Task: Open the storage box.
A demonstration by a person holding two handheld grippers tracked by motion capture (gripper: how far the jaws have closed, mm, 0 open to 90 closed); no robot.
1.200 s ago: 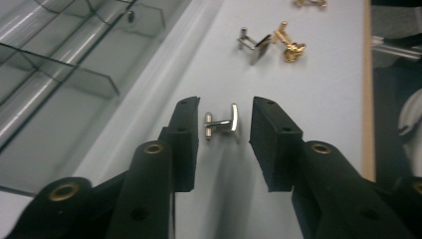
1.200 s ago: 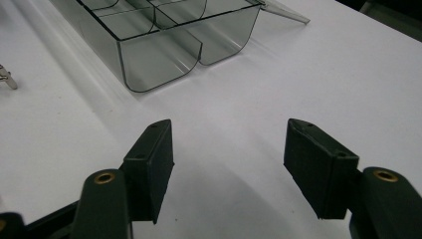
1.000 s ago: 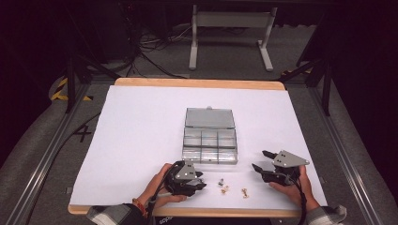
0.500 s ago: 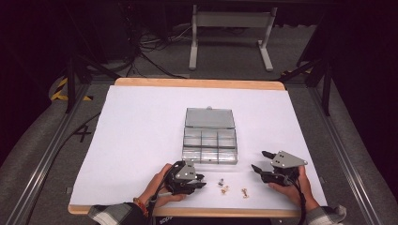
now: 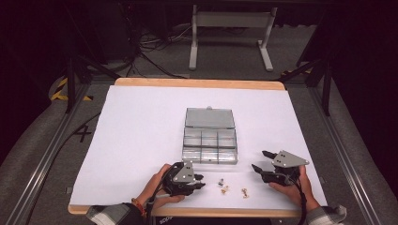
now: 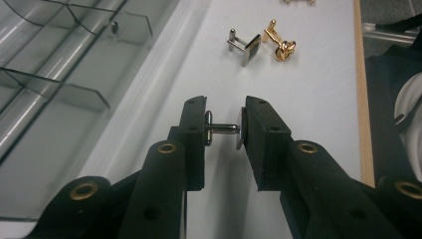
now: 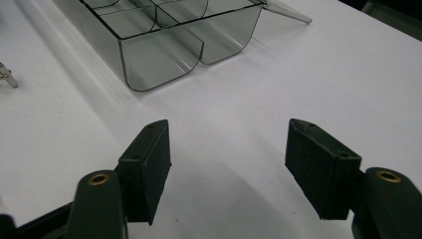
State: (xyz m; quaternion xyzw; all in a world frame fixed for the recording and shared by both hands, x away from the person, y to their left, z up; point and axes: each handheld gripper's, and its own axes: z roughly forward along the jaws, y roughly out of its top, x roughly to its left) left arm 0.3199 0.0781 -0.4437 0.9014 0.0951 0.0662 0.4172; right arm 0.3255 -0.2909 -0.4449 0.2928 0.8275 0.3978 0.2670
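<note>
The left gripper (image 6: 224,130) has just closed on a silver cufflink (image 6: 222,129), clamping it end to end. The right gripper (image 7: 228,164) stands open and empty, near the clear box (image 7: 164,45).

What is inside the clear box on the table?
The box, lid open, has divided compartments that look empty in the high view. The left gripper view shows one small dark thing near a divider; what it is cannot be told. Reflections blur the rest.
</note>
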